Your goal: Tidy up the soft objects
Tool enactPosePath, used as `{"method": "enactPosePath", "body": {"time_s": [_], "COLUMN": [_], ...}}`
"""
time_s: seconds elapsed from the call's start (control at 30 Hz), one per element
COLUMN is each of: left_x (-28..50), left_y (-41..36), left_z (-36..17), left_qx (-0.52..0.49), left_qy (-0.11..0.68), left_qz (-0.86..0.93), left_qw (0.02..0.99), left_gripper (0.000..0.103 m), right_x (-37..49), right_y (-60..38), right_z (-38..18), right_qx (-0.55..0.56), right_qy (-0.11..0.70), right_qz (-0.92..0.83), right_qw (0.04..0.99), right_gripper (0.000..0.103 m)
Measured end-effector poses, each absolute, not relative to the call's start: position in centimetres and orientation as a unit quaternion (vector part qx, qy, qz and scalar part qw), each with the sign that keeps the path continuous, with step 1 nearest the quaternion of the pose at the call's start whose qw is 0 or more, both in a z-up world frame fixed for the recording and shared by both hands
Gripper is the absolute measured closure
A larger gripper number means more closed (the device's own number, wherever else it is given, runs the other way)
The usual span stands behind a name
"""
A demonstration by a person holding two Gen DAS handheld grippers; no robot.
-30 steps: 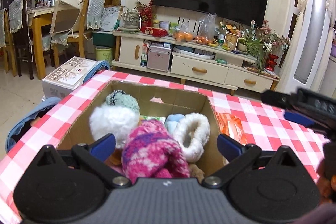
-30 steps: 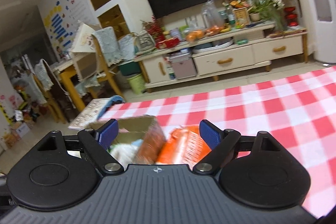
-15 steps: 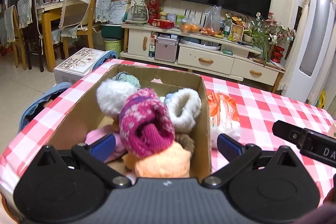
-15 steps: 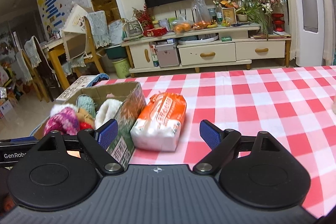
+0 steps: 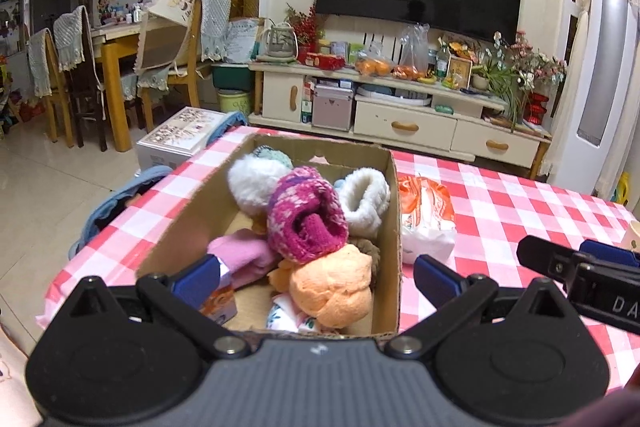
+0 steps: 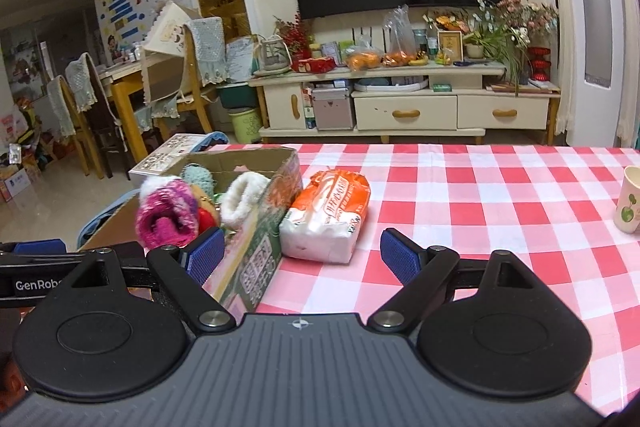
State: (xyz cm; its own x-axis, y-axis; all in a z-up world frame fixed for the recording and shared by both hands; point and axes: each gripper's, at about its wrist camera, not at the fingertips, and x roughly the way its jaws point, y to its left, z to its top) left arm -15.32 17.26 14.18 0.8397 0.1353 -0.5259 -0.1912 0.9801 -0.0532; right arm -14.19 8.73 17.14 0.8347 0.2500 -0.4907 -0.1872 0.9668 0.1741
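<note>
Blue-padded fingers (image 5: pixel 198 275) of left gripper (image 5: pixel 316 277) spread wide, nothing held, right gripper (image 6: pixel 302 257) likewise, "GenRobo" lettering read, brown cardboard box (image 5: pixel 394 227) of soft woollens below.

The cardboard box (image 5: pixel 200 211) has plain matt brown walls inside and a glossy printed outer side. In it, the magenta knit hat (image 5: pixel 306 215) looks coarse and ribbed, the white slipper (image 5: pixel 366 197) fleecy, and the orange cloth (image 5: pixel 332 287) soft terry. Just right of the box, the tissue pack (image 6: pixel 328 217) is wrapped in shiny crinkled plastic film. The tabletop (image 6: pixel 500 211) wears a smooth checked cloth with a slight sheen. Both claws are matt black plastic with ribbed grey housings, textured blue pads (image 6: pixel 400 259) and bright metal pivot screws (image 6: pixel 210 318).
</note>
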Motion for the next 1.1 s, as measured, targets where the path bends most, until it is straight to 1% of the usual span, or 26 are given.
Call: {"method": "enactPosePath", "body": {"time_s": [0.57,1.1], "left_x": [-20.3,-22.3], "left_y": [17.3,16.9], "left_z": [16.4,17.0], "left_qx": [-0.045,-0.031], "left_qy": [0.232,0.217], "left_qz": [0.105,0.123], "left_qw": [0.966,0.968], "left_gripper": [0.001,0.001], "right_x": [-18.3,-19.7], "right_y": [10.3,10.0], "right_z": [19.1,19.5], "right_qx": [0.028,0.019], "right_qy": [0.230,0.215], "right_qz": [0.134,0.132], "right_qw": [0.963,0.967], "right_gripper": [0.000,0.000]}}
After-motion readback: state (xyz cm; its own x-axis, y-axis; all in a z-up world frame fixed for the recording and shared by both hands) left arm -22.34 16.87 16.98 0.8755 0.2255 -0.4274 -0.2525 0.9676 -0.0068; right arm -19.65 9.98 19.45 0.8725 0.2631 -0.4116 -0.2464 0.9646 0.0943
